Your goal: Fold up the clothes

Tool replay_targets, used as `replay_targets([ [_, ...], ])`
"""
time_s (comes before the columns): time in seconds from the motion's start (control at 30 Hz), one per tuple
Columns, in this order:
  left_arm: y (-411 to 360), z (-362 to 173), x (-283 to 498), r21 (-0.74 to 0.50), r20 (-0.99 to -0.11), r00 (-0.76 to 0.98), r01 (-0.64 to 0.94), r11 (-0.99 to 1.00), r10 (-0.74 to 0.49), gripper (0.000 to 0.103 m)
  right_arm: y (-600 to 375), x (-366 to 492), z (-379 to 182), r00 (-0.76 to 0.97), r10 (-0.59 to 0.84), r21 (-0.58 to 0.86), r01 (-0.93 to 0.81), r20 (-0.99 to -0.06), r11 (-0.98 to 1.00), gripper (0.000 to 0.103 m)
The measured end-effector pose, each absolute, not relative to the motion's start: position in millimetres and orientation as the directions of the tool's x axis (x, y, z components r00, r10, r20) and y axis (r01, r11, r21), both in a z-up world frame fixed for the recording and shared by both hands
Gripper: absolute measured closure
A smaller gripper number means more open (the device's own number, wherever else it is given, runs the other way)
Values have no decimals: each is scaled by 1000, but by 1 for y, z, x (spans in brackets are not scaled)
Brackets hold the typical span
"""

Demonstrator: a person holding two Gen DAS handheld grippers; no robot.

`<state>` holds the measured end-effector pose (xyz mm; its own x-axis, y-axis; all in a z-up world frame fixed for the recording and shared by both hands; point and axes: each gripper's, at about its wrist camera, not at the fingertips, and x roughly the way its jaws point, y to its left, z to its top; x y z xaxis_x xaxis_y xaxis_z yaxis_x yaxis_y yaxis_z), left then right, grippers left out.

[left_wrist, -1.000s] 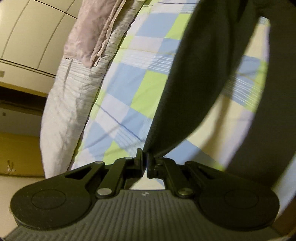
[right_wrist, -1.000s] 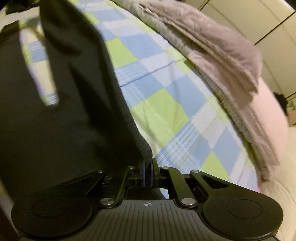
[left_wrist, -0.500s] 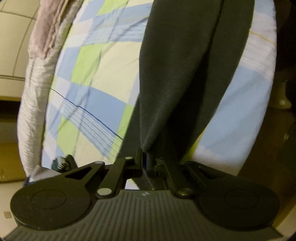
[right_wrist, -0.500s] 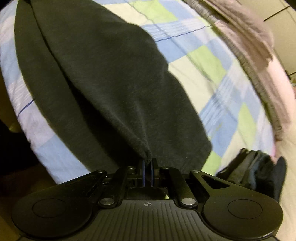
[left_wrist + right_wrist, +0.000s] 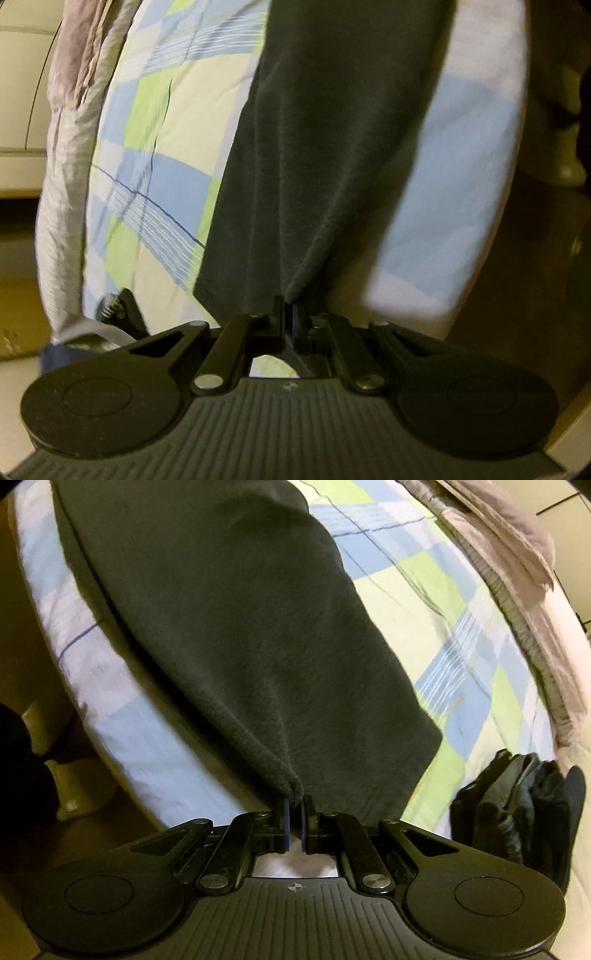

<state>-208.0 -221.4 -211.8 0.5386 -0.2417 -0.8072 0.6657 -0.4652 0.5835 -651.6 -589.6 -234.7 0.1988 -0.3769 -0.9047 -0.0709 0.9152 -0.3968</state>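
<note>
Dark garment, the piece I'm folding: near edge pinched in both my grippers, the rest draped away from me over the checked bedspread.

Left gripper: jaws clamped together on a bunched fold of the near edge, cloth rising out of the pinch in a ridge. Just to its left a hemmed corner lies flat on the bed, free of me.

Right gripper: blue pads stand a sliver apart lower down, but the tips nip a rolled lip of the garment; I read that as grasping. From here the cloth fans out broad and mostly smooth, one shallow crease running from the pinch.

Progress, my judgement: early to middle. The garment is laid out on the bed near its edge, still doubled only loosely if at all; I cannot tell how many layers lie there. No tidy rectangle yet. Left to do: carry this held edge over, lay it down, smooth it, let go, then fold again.

Pose: both grippers low at the near side of the bed, pointing along the garment's length, roughly level, fingers close to the bedspread.

Outward: grey rumpled bedding along the far side; dark folded pile on the bed to my right.
</note>
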Motion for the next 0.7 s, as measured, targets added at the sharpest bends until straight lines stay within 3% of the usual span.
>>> replay_targets([
  [0.17,-227,-205,-210,596,-794,565,652,-469,-225,101,-598,-649,-234,155,-335,-348,-70,-930,935,99],
  [0.23,-231,-198,-211,602,-789,573,649,-465,-223,101,-590,-654,-227,137,-336,-345,-49,-932,937,94],
  [0.3,-231,-193,-215,605,-785,580,645,-468,-216,99,-585,-653,-223,125,-336,-343,-38,-934,939,55],
  [0.37,-230,-188,-217,602,-785,589,650,-464,-193,94,-578,-652,-213,149,-325,-331,-21,-934,943,43],
  [0.4,-227,-184,-217,602,-784,595,656,-456,-178,89,-576,-649,-207,161,-312,-318,-12,-936,948,43],
  [0.57,-205,-153,-204,602,-790,603,729,-326,-109,85,-559,-621,-179,221,-262,-273,-22,-939,962,43],
  [0.7,-198,-131,-165,550,-835,542,831,-89,-94,79,-538,-584,-164,283,-225,-238,-11,-932,971,43],
])
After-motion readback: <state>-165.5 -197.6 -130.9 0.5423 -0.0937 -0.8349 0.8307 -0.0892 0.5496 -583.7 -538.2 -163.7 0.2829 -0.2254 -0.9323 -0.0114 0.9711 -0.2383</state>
